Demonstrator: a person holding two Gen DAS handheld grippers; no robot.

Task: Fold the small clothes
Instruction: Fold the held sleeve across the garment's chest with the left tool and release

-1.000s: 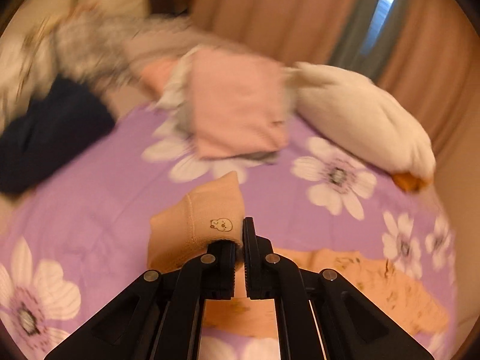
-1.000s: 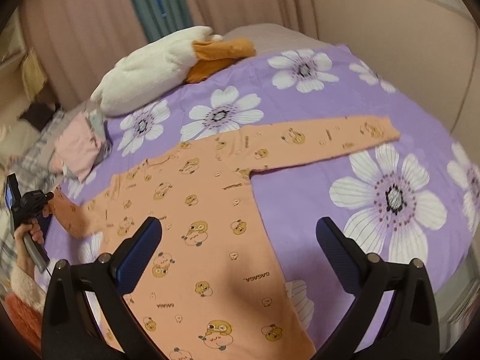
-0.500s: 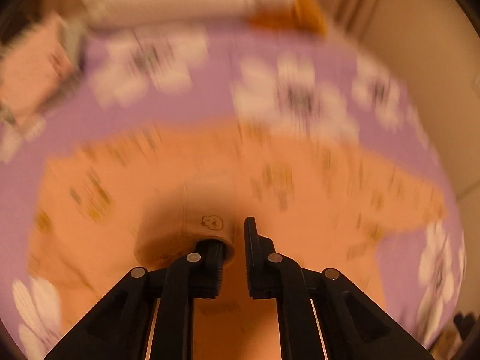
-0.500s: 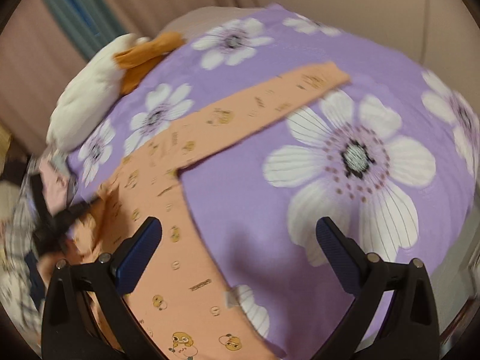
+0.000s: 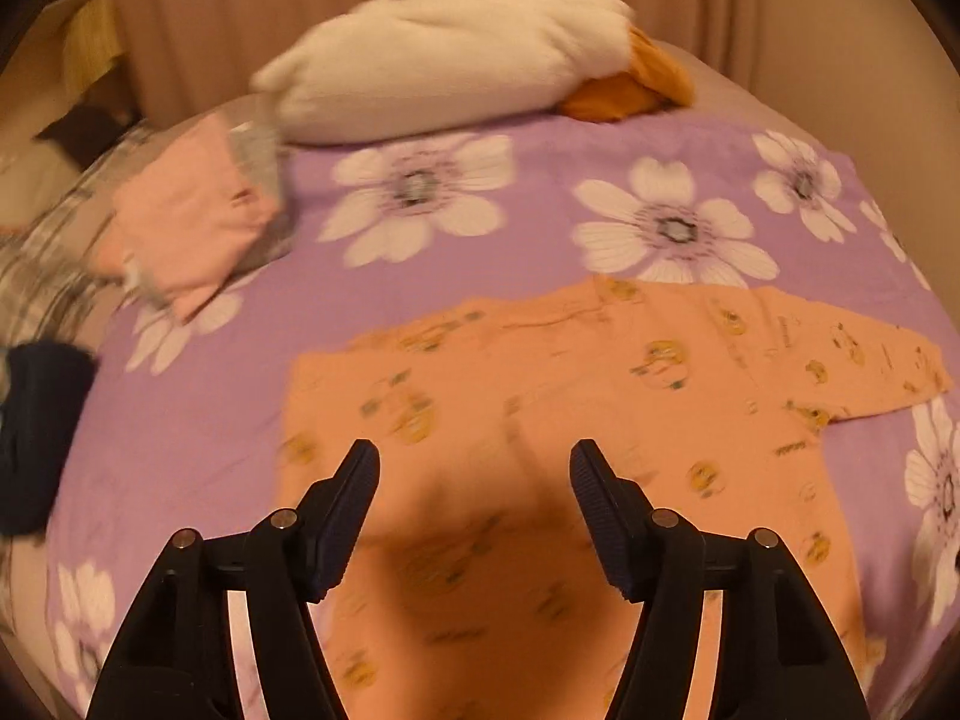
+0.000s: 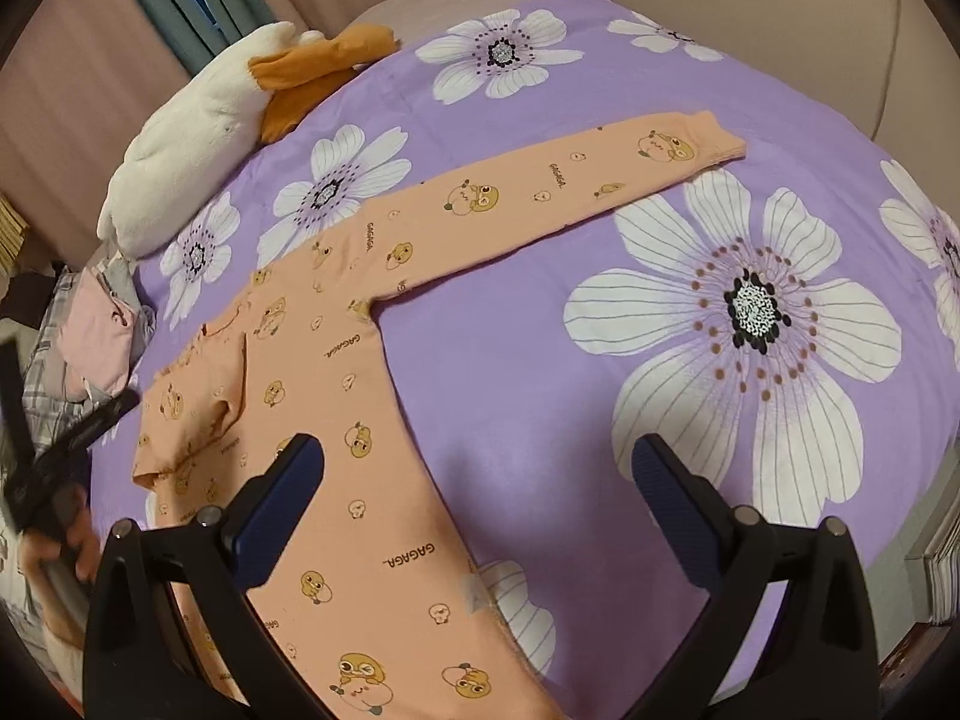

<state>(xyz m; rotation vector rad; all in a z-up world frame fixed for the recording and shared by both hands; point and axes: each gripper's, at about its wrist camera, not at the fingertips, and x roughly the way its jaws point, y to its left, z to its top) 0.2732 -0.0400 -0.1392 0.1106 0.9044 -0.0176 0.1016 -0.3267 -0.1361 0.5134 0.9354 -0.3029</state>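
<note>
Jaws spread on both, left gripper (image 5: 474, 474) and right gripper (image 6: 477, 468) above orange shirt (image 6: 336, 420)

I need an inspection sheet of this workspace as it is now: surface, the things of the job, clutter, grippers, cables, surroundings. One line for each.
Surface: purple bedsheet with white flowers, lying smooth.
Job's things: orange shirt flat on the sheet; one sleeve folded over the body, the other sleeve stretched out.
Clutter: folded pink clothes, a dark garment at the edge, a plaid cloth.
Grippers: left gripper open above the shirt, holding nothing; right gripper open, holding nothing.
Cables: nothing seen.
Surroundings: white plush duck at the far side, curtains behind.
</note>
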